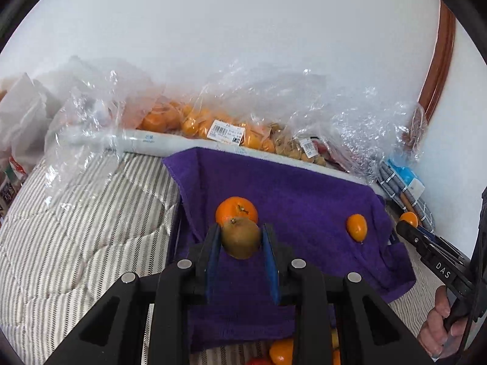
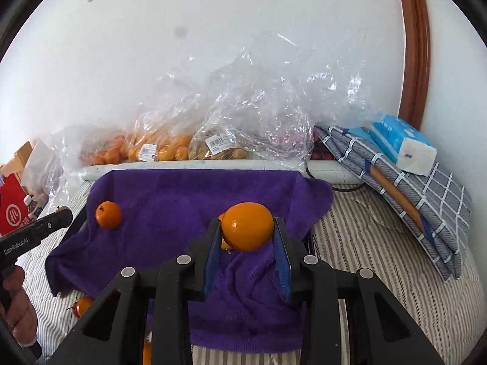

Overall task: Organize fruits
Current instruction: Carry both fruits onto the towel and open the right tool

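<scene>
My left gripper (image 1: 240, 228) is shut on a brownish-green kiwi (image 1: 240, 241) and holds it above a purple towel (image 1: 304, 188). Right behind the kiwi a round orange (image 1: 236, 210) lies on the towel, and a smaller orange (image 1: 356, 227) rests farther right. My right gripper (image 2: 246, 222) is shut on a large orange (image 2: 247, 226) over the same towel (image 2: 182, 200). Another orange (image 2: 108, 214) lies at the towel's left. A small orange fruit (image 2: 223, 243) peeks out behind the held one. The left gripper's tip (image 2: 62, 214) shows at the left edge.
Clear plastic bags of oranges (image 1: 194, 121) and brown fruit (image 2: 219, 149) line the wall behind the towel. Striped bedding (image 1: 76, 228) surrounds it. A checked cushion with a tissue pack (image 2: 401, 143) lies at the right. Loose fruit (image 1: 281, 351) sits near the towel's front edge.
</scene>
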`<state>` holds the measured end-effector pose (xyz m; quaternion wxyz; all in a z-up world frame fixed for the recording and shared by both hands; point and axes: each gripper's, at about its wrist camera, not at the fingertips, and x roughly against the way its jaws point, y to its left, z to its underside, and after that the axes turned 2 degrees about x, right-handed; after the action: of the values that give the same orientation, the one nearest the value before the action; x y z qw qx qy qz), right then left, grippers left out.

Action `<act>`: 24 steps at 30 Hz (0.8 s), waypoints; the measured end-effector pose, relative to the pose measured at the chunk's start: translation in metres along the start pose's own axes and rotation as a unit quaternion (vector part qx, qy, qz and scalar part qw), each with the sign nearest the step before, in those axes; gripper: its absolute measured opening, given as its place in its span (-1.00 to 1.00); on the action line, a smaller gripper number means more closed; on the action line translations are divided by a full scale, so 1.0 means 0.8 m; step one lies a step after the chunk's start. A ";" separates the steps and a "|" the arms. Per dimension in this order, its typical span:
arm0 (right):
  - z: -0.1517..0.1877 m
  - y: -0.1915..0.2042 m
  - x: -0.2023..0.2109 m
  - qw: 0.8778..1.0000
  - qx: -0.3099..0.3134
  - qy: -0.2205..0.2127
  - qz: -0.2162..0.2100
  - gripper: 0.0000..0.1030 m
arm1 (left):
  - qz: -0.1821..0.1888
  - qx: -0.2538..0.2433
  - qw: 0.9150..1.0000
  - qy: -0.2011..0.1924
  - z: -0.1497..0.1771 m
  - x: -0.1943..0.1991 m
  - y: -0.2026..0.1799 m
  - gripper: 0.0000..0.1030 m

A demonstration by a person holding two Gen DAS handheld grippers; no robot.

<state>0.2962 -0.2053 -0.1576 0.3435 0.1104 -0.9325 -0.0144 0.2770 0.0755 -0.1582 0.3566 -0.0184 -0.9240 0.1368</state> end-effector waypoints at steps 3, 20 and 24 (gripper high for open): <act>0.012 -0.003 -0.020 1.000 0.000 0.011 -0.002 -0.35 | 0.001 -0.004 1.000 0.004 0.006 -0.010 0.001 -0.50; 0.025 0.001 -0.060 0.998 0.031 0.058 0.023 -0.35 | -0.007 -0.033 0.999 0.019 0.021 -0.031 -0.012 -0.50; 0.026 0.002 -0.063 0.997 0.029 0.066 0.022 -0.35 | -0.006 -0.032 0.999 0.021 0.022 -0.032 -0.012 -0.50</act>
<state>0.3199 -0.1939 -0.2052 0.4011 0.1002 -0.9101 0.0274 0.2852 0.0590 -0.1850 0.3756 -0.0271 -0.9205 0.1042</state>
